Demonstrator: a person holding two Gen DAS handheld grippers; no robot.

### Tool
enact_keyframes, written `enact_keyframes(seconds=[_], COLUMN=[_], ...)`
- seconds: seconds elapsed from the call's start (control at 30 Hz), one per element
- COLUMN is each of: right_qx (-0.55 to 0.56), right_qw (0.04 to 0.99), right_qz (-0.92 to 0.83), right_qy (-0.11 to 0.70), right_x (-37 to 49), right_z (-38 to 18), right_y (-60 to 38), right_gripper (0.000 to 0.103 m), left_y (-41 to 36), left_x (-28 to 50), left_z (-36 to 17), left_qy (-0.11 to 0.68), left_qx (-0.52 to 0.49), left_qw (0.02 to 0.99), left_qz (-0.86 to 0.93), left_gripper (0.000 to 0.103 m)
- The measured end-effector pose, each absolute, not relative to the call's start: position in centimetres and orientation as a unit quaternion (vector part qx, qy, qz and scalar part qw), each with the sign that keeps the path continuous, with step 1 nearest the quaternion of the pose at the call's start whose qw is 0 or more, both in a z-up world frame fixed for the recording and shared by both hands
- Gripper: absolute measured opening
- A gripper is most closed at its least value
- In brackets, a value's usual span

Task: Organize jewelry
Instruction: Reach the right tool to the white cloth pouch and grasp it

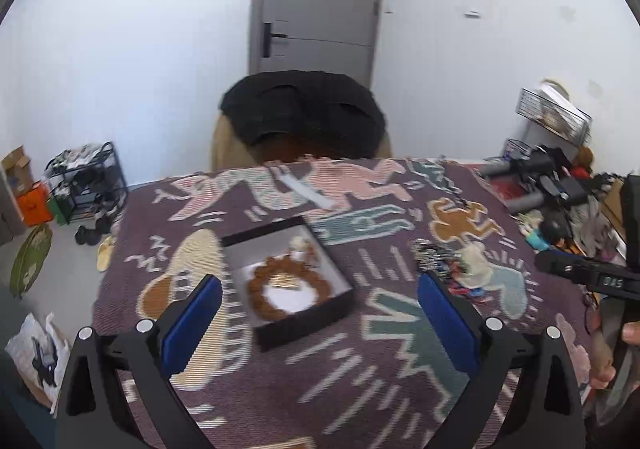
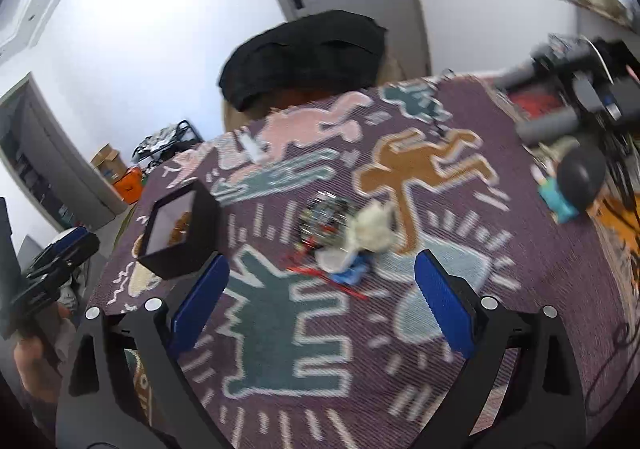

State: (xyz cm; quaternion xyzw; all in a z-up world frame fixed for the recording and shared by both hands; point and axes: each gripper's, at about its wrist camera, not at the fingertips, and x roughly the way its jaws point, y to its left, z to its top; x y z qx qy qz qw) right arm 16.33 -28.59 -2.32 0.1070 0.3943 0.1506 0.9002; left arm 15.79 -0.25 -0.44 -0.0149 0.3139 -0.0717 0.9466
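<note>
1. Left of the black box (image 1: 288, 281), a shoe rack (image 1: 86, 179) and an orange bin (image 1: 34, 203) stand on the floor by the wall.
2. The black box sits open on the patterned purple cloth (image 1: 400, 381); a brown bead bracelet (image 1: 288, 285) lies inside it.
3. Behind the box, a chair draped in black (image 1: 304, 113) stands before a grey door (image 1: 316, 1).
4. Right of the box, a loose jewelry heap (image 2: 340, 237) lies on the cloth.
5. The left gripper (image 1: 320, 321) hovers near the box, tilted down, fingers spread, nothing between them.
6. The right gripper (image 2: 320, 301) hangs before the heap, fingers wide apart, empty.
</note>
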Motion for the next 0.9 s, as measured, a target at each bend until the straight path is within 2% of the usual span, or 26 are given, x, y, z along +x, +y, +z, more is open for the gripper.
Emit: enact_keyframes(seconds=[0.1, 0.17, 0.27, 0.33, 0.53, 0.63, 0.87, 0.9], right_qx=[0.120, 0.129, 0.147, 0.162, 0.222, 0.243, 0.264, 0.265], right_qw=[0.900, 0.897, 0.890, 0.884, 0.860, 0.851, 0.845, 0.845], right_qz=[0.142, 0.139, 0.135, 0.135, 0.151, 0.158, 0.160, 0.159], right_qy=[0.395, 0.398, 0.411, 0.416, 0.433, 0.438, 0.436, 0.436], right_x=[15.9, 15.6, 15.7, 15.8, 16.3, 16.9, 17.7, 17.7], right_z=[-2.8, -3.3, -4.0, -4.4, -5.7, -6.2, -6.7, -6.8], right_y=[-30.4, -31.5, -33.0, -33.8, -35.5, -35.7, -36.1, -36.2], right_gripper=[0.093, 0.080, 0.067, 0.061, 0.045, 0.045, 0.045, 0.045], left_y=[-2.8, -4.5, -6.8, -7.9, -11.3, -12.6, -14.7, -14.9], left_x=[16.3, 16.7, 17.5, 18.0, 20.3, 21.5, 23.8, 24.3], left_z=[-0.5, -0.6, -1.1, -1.6, -4.2, -5.6, -8.3, -8.8], left_qy=[0.317, 0.320, 0.333, 0.341, 0.384, 0.404, 0.437, 0.443], left_qx=[-0.003, 0.005, 0.009, 0.014, -0.002, -0.011, -0.022, -0.022], left_qw=[0.944, 0.942, 0.935, 0.930, 0.909, 0.898, 0.880, 0.877], left_qz=[-0.091, -0.103, -0.124, -0.133, -0.163, -0.174, -0.186, -0.185], left_gripper=[0.095, 0.093, 0.085, 0.079, 0.069, 0.064, 0.062, 0.059])
